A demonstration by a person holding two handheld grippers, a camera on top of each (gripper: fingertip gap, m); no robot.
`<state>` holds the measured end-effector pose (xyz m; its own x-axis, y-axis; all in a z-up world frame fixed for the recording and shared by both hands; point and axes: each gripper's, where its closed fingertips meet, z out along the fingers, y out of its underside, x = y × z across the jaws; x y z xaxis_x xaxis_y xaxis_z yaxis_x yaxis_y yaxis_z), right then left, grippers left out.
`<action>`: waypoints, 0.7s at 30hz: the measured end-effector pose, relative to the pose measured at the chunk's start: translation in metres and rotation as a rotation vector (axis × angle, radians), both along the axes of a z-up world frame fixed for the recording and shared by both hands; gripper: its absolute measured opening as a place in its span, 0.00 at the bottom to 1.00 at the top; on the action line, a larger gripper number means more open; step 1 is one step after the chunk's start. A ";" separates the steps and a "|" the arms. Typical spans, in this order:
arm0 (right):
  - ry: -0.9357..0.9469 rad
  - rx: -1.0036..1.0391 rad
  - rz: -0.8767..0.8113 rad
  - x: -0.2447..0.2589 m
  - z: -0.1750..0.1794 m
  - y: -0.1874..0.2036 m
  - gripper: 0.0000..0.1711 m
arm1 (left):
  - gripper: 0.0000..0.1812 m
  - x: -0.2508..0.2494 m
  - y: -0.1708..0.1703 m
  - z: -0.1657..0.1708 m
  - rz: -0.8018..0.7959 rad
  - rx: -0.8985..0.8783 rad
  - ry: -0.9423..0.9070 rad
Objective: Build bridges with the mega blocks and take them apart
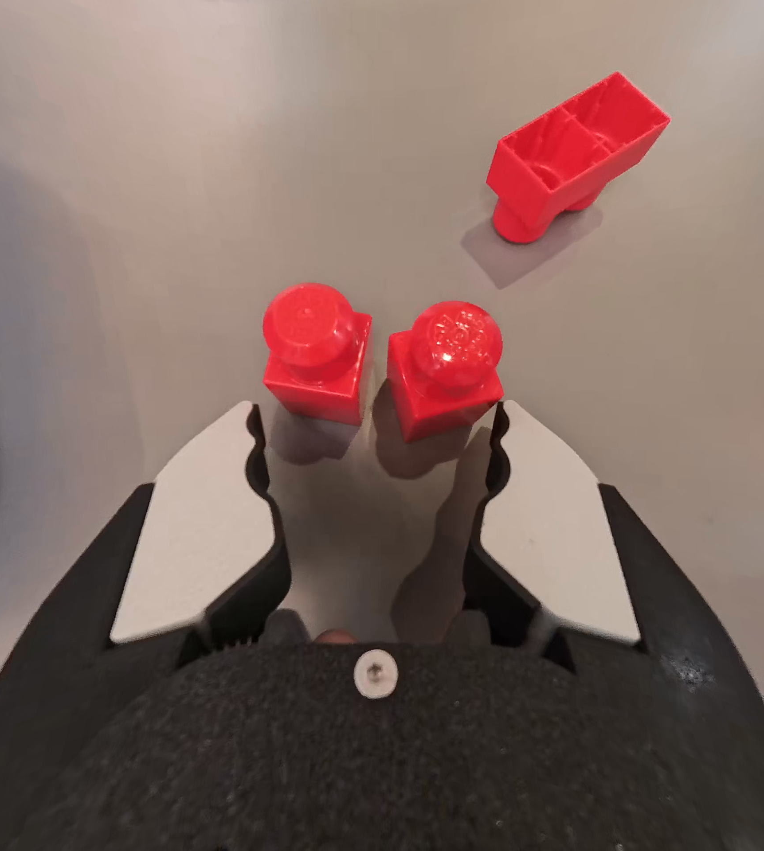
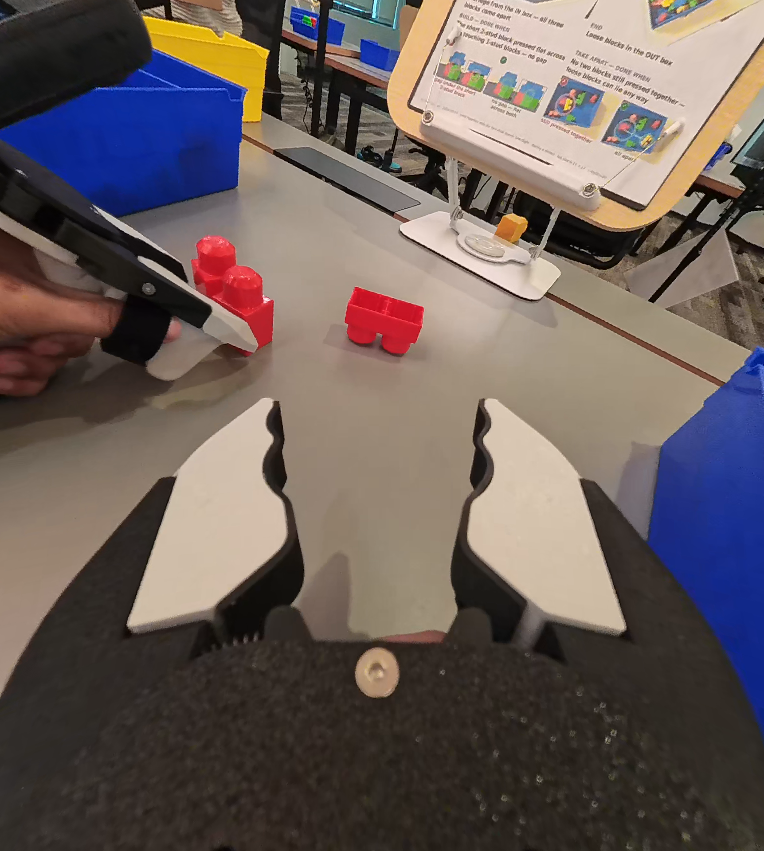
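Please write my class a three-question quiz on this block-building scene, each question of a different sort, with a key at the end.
1. True or false: the two-stud red block lies upside down, studs on the grey table.
2. How many single-stud red blocks stand upright just ahead of the left tool?
3. The right tool is: A) shut on a block; B) open and empty; C) inside a blue bin.

Key
1. True.
2. Two: one beside the other, a narrow gap between them.
3. B.
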<state>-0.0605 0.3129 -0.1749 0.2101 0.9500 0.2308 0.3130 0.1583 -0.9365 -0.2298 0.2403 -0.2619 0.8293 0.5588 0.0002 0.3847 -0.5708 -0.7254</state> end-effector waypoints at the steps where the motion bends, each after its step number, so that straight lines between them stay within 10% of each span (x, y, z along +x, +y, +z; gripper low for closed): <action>1: -0.001 -0.001 0.001 0.000 0.000 0.000 0.46 | 0.52 -0.001 0.001 0.000 0.001 0.002 0.002; 21: -0.019 0.012 0.021 -0.001 -0.001 -0.006 0.46 | 0.50 0.001 -0.003 0.012 0.000 0.041 0.016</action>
